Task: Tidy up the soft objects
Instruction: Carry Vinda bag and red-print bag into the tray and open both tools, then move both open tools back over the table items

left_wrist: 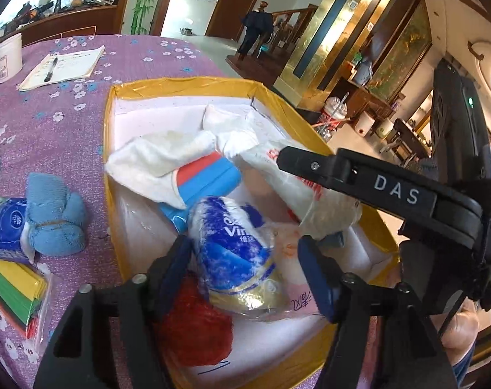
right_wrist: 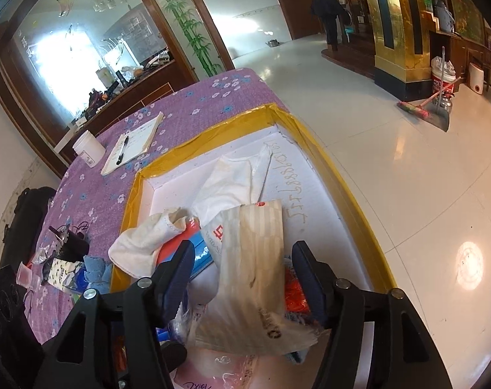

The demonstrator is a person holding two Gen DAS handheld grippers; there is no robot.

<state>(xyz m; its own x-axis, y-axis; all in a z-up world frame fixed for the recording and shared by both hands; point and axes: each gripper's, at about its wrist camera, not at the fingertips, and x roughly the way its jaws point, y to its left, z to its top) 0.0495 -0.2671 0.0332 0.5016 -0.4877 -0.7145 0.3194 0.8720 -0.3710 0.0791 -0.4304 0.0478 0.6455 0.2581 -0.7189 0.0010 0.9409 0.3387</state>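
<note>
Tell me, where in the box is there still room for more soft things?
The far end of the box is bare white floor, between its yellow back rim and the white cloth. The near half is crowded: tissue pack, red mesh and plastic bags overlap there.

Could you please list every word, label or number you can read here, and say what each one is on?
"DAS": white letters on the right gripper.
"Vin", cut off: blue tissue pack.
Handwritten string along the box wall: too distorted to read.
Red print on the plastic bag: unreadable.
Notepad: too small.
</note>
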